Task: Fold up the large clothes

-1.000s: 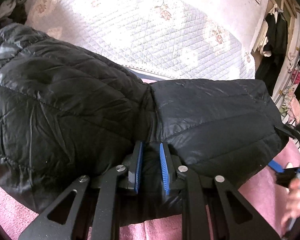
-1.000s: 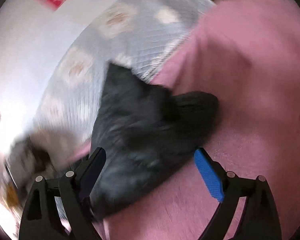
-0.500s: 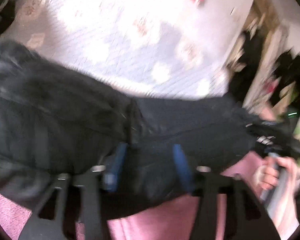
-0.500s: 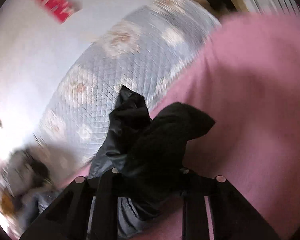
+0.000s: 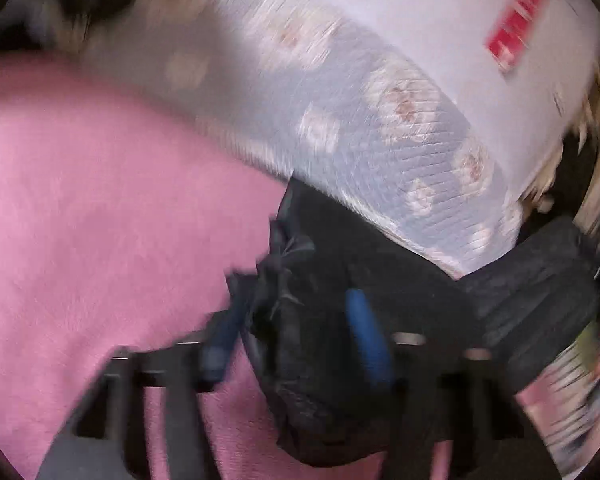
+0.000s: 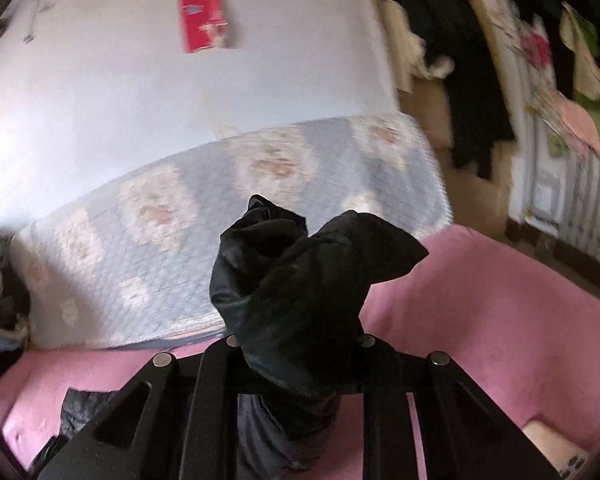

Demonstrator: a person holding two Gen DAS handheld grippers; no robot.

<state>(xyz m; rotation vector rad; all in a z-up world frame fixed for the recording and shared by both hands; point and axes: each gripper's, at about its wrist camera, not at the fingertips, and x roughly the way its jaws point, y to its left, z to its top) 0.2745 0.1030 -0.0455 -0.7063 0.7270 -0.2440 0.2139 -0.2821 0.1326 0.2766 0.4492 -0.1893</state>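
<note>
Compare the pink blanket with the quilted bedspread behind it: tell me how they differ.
The pink blanket is one plain colour; the quilted bedspread is pale blue-grey with floral patches. The pink blanket looks soft and fuzzy; the quilted bedspread shows stitched diamond lines. The pink blanket lies nearest the cameras; the quilted bedspread lies beyond it, by the wall. Both are flat bed coverings.

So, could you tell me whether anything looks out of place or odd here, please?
Nothing looks damaged or spilled. The black jacket is bunched into crumpled wads rather than lying flat: one wad sticks up out of the right claw, and the left claw is closing on another, above the pink blanket.
</note>
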